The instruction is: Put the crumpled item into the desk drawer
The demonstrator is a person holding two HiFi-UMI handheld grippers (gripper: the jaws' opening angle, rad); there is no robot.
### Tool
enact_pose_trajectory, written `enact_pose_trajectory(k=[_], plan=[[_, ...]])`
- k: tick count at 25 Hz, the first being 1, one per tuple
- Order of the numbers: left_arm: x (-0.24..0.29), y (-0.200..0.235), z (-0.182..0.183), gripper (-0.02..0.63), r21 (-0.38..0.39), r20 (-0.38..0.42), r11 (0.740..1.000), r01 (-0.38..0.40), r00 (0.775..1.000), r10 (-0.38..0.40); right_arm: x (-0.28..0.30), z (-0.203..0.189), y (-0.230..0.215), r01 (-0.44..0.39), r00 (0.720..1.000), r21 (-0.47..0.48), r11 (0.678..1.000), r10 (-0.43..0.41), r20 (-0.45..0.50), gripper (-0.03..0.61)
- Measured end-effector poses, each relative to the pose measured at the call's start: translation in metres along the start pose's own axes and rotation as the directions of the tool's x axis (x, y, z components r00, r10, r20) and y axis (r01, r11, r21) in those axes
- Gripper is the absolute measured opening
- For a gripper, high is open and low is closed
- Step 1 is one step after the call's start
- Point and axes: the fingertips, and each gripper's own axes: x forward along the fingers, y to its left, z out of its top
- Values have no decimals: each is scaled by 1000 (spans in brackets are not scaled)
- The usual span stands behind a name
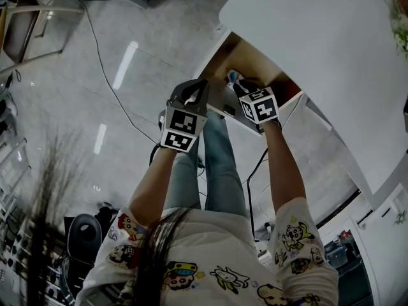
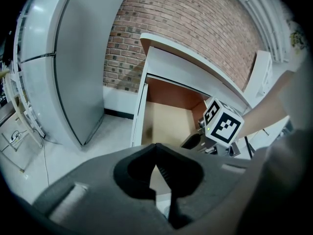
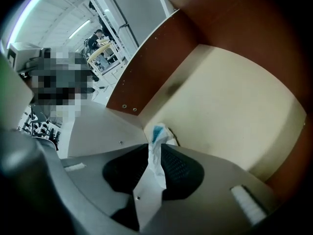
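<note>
Your right gripper (image 3: pixel 154 156) pinches the wad (image 3: pixel 158 132) over the drawer (image 3: pixel 230 102) | left gripper (image 2: pixel 156 150) closed, empty | wad looks light, soft — hold mid-fold.

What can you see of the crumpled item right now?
The crumpled item is a thin, wrinkled white piece, paper or soft plastic by its look, with a light blue patch at its top end. It is pinched flat between the jaws of the right gripper, and its blue end pokes out past the tips. It sits over the pale bottom of the open drawer. Whether it touches the drawer cannot be told.
</note>
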Motion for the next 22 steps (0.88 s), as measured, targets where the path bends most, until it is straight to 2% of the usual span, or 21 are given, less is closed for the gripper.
enact_pose_trajectory(k=[14,22], plan=[[-34,-4,27,0,28,54,999,-24,998,23,-49,13,17,41,997,-8,999,-40,68,97],[-72,-10,64,0,43,115,998,-45,993,40,-114,54,35,90,978,-55,994,-78,194,98]])
